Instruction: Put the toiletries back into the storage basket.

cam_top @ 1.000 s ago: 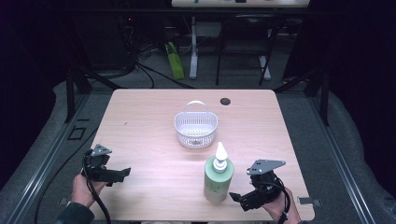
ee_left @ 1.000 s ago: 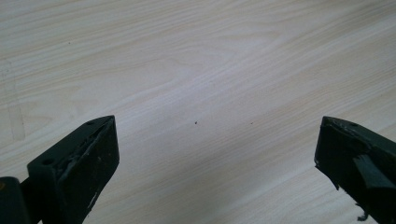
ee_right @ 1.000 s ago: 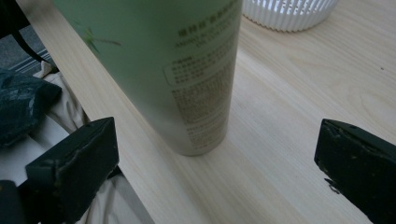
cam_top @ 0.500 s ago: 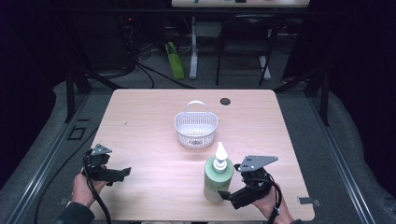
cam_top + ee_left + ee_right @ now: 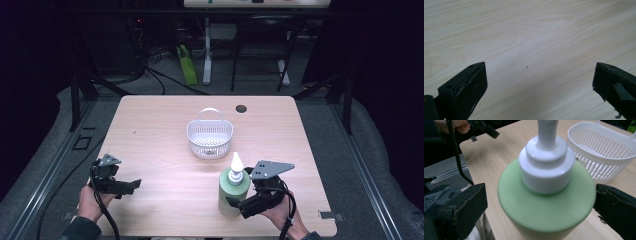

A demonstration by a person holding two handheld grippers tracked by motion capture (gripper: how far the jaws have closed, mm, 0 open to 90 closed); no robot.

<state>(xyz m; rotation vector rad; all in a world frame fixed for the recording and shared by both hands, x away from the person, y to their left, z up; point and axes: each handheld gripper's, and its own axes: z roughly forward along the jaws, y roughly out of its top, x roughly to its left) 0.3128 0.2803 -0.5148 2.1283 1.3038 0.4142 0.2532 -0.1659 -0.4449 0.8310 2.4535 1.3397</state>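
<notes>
A pale green bottle (image 5: 233, 194) with a white pump top stands upright near the table's front edge, right of centre. My right gripper (image 5: 236, 205) is open, one jaw on each side of the bottle's body. In the right gripper view the bottle (image 5: 546, 205) stands between the two black jaws of my right gripper (image 5: 540, 195); a narrow gap shows at the left jaw, and the right jaw is at its edge. A white slatted basket (image 5: 210, 136) with a handle stands empty behind the bottle. My left gripper (image 5: 122, 186) is open above bare wood at the front left (image 5: 540, 72).
The wooden table (image 5: 150, 130) has a small dark round hole (image 5: 241, 108) near its far edge. The basket (image 5: 609, 152) is just beyond the bottle. Dark floor, cables and table legs lie behind. Hands hold both grippers at the front edge.
My right gripper has moved left from the front right corner up to the bottle and now straddles it. The left gripper, bottle and basket have stayed put.
</notes>
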